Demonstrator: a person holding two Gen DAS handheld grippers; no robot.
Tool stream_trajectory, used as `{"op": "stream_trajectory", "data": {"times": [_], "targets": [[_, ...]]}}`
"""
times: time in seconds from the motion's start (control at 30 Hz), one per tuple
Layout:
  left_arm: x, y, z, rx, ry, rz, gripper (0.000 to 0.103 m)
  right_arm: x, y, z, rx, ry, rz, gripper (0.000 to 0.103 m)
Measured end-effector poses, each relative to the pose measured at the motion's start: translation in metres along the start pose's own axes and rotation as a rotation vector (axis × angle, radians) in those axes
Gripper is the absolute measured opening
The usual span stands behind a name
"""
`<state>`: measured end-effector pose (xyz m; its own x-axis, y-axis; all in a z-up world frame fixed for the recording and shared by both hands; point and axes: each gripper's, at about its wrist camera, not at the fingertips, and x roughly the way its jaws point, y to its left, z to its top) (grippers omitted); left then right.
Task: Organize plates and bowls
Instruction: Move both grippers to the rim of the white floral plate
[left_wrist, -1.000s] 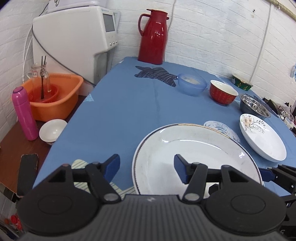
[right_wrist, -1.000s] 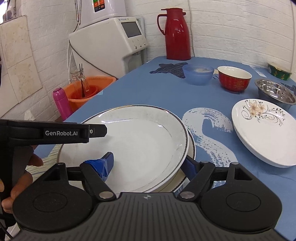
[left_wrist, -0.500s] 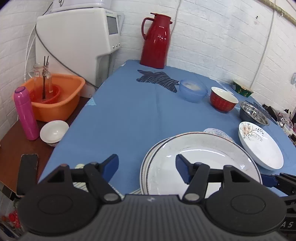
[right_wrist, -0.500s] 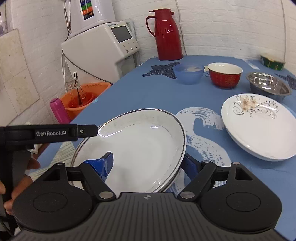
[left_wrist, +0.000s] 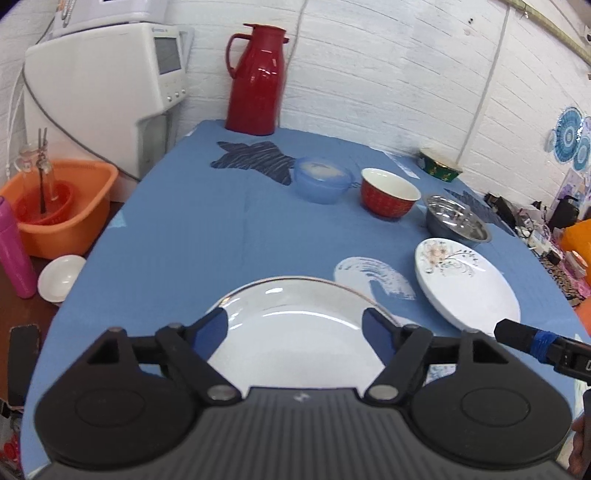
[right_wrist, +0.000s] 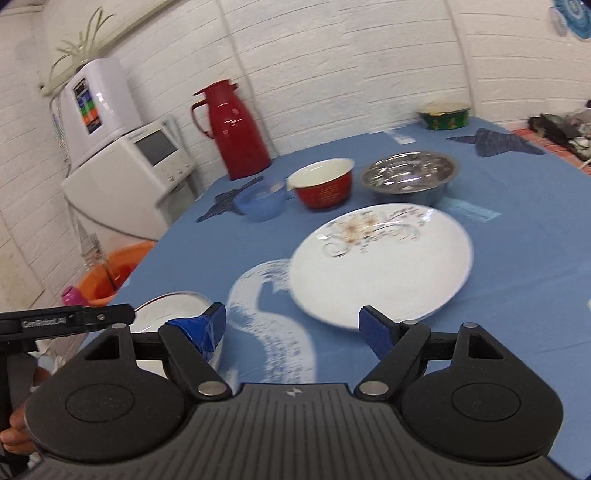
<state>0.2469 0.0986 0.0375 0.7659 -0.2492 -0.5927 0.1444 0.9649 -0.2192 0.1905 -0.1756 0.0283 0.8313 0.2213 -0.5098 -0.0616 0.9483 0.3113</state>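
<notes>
In the left wrist view the left gripper (left_wrist: 295, 328) has its jaws wide apart and holds nothing; the white plate (left_wrist: 295, 332) lies on the blue cloth (left_wrist: 207, 236) at the bottom centre of the frame, directly between and beyond the two blue fingertips (left_wrist: 210, 330), and its far rim shows above them. I cannot tell if the fingertips touch the plate. To the right of it, in the middle right of this frame, lies the flower plate (left_wrist: 469, 284), apart from the white plate, with a white brush pattern on the cloth between them. Behind it, in a row going to the upper left, stand the steel bowl (left_wrist: 456, 223), the red bowl (left_wrist: 389, 192) and the blue bowl (left_wrist: 323, 179); a green bowl (left_wrist: 439, 168) is near the wall and a red jug (left_wrist: 256, 79) is at the top centre. In the right wrist view the right gripper (right_wrist: 293, 330) is also wide open and empty. The flower plate (right_wrist: 380, 262) fills the centre of this frame, its near edge just above the right fingertip (right_wrist: 375, 332), not between the jaws. The white plate (right_wrist: 173, 314) shows only at the lower left, partly behind the left fingertip, which is wrapped in blue tape. This view is a little blurred.
</notes>
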Motion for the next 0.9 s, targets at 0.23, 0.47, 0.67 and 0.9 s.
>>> {"op": "stream_trajectory", "data": {"times": [0.23,0.47,0.67,0.9], "targets": [[0.062,-0.065,0.040,0.088,0.129,-0.149,0.078,0.029,-0.066,0.029,0.030,0.035,-0.177,0.066],[0.162,-0.111,0.062,0.129,0.361,-0.187,0.077,0.084,-0.089,0.041,-0.001,0.149,-0.186,0.066],[0.192,-0.131,0.058,0.198,0.407,-0.163,0.068,0.097,-0.080,0.035,-0.133,0.175,-0.191,0.069],[0.190,-0.138,0.052,0.249,0.376,-0.142,0.056,0.098,-0.081,0.033,-0.155,0.150,-0.172,0.071]]}}
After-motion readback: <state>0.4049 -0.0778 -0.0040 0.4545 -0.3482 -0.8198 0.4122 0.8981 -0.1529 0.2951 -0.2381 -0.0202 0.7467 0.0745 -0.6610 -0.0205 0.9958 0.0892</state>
